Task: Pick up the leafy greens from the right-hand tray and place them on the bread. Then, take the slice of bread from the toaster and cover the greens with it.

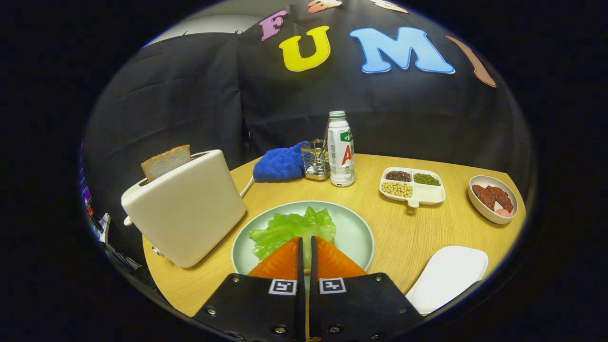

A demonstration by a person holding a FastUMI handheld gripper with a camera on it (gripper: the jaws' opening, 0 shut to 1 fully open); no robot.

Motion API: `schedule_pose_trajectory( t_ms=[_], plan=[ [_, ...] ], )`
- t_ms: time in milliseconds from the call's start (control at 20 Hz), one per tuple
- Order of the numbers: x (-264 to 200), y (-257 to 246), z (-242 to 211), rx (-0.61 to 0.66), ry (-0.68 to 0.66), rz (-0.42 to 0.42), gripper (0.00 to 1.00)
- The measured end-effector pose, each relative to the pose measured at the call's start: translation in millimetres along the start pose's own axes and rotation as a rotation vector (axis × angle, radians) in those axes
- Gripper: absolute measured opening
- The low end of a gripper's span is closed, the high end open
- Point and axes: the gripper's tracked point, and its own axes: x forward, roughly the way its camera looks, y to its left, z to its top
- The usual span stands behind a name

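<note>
Greens (290,229) lie on the plate (356,235); gripper (306,244) fingers nearly closed, holding nothing; next, grip the toaster's (187,209) bread slice (165,161) squarely by its edges.

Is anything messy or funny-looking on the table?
Nothing is spilled or broken. The lettuce leaf lies crumpled on the green plate, just ahead of the nearly closed gripper. The bread slice sticks up tilted from the toaster. The white tray holds nothing.

Square coded markers, one on each finger of gripper (306,241) (fingers nearly pressed together). Bottle (341,149) label: print too small to read.
</note>
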Motion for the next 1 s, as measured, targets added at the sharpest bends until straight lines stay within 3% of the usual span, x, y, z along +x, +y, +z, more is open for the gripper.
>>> schedule_pose_trajectory(
  t_ms=[100, 350, 500, 550, 1000],
  plan=[
    [-4, -4, 1, -0.010, -0.002, -0.015, 0.05],
    [-5, -19, 4, -0.056, -0.015, -0.083, 0.35],
    [-10, -22, 10, -0.042, -0.044, -0.099, 0.37],
    [-15, -20, 14, -0.040, -0.064, -0.098, 0.45],
    [-64, 27, 62, -0.079, -0.291, -0.118, 0.47]
  ],
)
